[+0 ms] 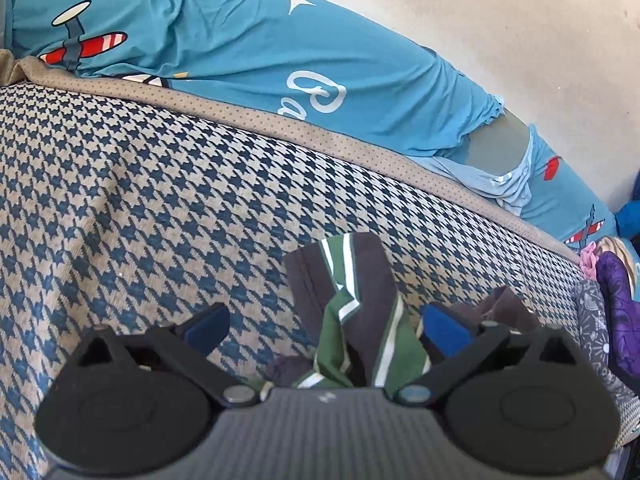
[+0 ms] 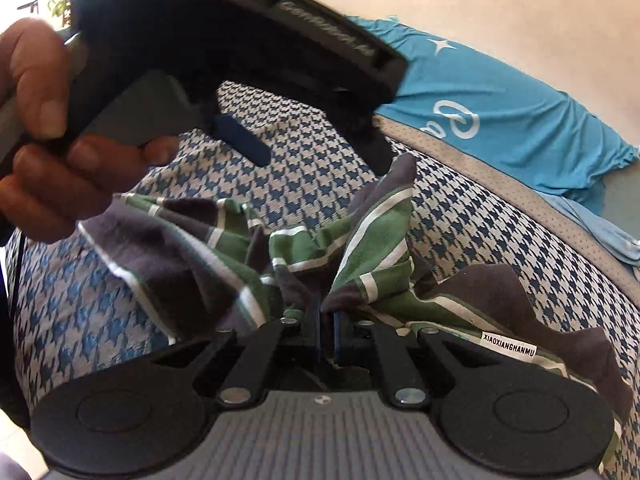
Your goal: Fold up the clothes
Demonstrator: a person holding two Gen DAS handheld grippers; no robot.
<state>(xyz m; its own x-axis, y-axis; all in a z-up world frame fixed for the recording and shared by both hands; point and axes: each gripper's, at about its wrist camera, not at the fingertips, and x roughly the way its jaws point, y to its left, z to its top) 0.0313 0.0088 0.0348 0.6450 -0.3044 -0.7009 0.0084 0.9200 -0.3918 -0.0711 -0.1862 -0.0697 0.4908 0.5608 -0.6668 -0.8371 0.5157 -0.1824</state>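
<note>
Pinching striped garment [image 2: 360, 240], right tongs [image 2: 326, 332] angled down; left tongs [image 1: 324, 328] agape.

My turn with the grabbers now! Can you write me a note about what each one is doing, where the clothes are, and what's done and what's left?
Right gripper: shut, pinching a bunched part of the green striped garment.
Left gripper: open, with the same garment rising between its fingers; the pads are not pressing it.
The garment lies crumpled on the houndstooth bedcover. The blue airplane-print pillow sits behind it, and a pile of other clothes waits at the bed's edge.
Done: one grip taken.
Left: probably grab with the left, spread the garment flat, fold it, then do the pile.
</note>
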